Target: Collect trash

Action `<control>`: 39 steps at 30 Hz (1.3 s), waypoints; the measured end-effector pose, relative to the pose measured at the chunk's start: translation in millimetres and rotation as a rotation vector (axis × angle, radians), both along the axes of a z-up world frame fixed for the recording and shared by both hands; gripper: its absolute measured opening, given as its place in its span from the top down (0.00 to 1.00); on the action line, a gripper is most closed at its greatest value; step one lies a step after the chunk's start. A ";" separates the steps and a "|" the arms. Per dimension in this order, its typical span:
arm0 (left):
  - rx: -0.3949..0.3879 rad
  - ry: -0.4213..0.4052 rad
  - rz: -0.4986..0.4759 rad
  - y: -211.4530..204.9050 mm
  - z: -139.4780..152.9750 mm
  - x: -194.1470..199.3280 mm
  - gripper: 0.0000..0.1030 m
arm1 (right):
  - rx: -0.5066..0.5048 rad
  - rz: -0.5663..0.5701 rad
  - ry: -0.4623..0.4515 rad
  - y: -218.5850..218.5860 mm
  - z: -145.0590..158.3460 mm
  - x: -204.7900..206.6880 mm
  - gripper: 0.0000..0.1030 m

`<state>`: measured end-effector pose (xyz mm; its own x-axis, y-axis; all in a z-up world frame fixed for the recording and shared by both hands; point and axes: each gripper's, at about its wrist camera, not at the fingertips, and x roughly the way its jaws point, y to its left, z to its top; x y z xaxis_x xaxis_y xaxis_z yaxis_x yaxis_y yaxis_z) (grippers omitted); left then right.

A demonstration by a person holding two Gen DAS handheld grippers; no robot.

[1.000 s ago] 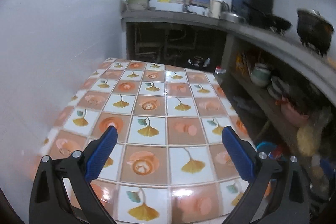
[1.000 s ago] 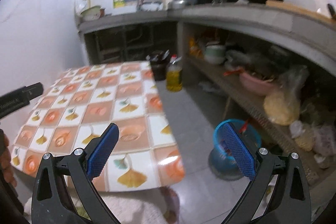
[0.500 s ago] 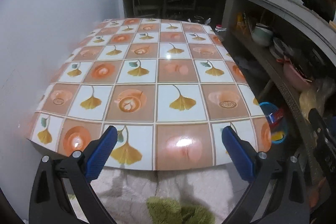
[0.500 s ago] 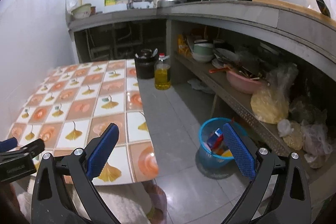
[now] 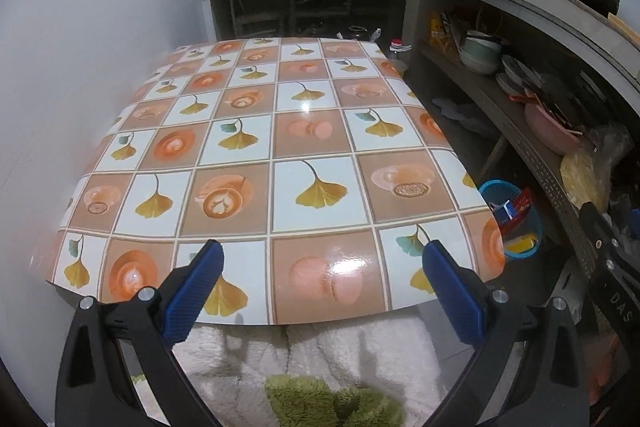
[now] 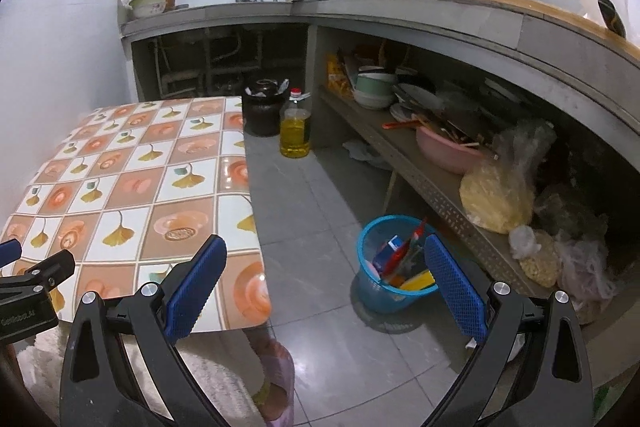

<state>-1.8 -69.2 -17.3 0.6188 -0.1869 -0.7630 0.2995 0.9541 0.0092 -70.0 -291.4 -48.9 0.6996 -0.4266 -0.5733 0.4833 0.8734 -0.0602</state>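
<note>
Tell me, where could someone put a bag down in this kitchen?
The patterned table is bare from the wall to its floor-side edge. The grey floor is open between table, oil bottle and blue bin. The low shelf is crowded with bowls and bags.

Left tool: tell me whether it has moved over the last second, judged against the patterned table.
Yes. The left tool has pulled back toward the person: its blue tips sat over mid-table before, and now the table near edge lies between them.
</note>
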 end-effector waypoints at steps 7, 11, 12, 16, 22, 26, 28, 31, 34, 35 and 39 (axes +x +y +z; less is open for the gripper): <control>0.000 0.001 0.001 0.6 -1.6 1.7 0.05 | 0.000 0.034 0.009 0.1 -0.4 2.8 0.08; -0.003 0.001 0.006 3.0 -2.0 2.2 0.05 | -0.007 0.055 0.014 1.1 0.3 4.0 0.08; -0.003 0.002 0.007 3.5 -2.2 2.1 0.05 | -0.008 0.058 0.013 1.0 0.6 3.9 0.08; -0.003 0.002 0.004 3.9 -1.9 2.3 0.05 | -0.016 0.068 0.015 1.1 1.0 3.5 0.08; -0.004 0.002 0.006 3.8 -1.9 2.6 0.05 | -0.011 0.070 0.010 0.7 0.9 2.0 0.08; -0.002 0.001 0.003 3.9 -1.5 2.5 0.05 | -0.014 0.073 0.011 1.7 1.2 1.3 0.08; -0.004 0.001 0.005 4.1 -1.6 2.6 0.05 | -0.015 0.078 0.008 2.6 1.3 1.0 0.08; -0.004 0.002 0.007 4.8 -1.6 2.8 0.05 | -0.022 0.086 0.008 4.5 1.1 0.7 0.08; -0.008 -0.001 0.007 6.5 -0.4 1.4 0.05 | -0.023 0.090 0.010 5.0 0.8 1.1 0.08; -0.009 -0.002 0.008 7.3 -0.2 0.8 0.05 | -0.023 0.089 0.009 5.1 0.7 1.1 0.08; -0.009 0.001 0.012 8.7 -0.2 -0.2 0.05 | -0.032 0.091 0.012 5.9 0.6 1.2 0.08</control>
<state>-2.0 -60.5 -17.4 0.6202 -0.1864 -0.7620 0.2879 0.9577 0.0001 -68.8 -285.6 -48.2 0.7296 -0.3795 -0.5689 0.4008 0.9114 -0.0939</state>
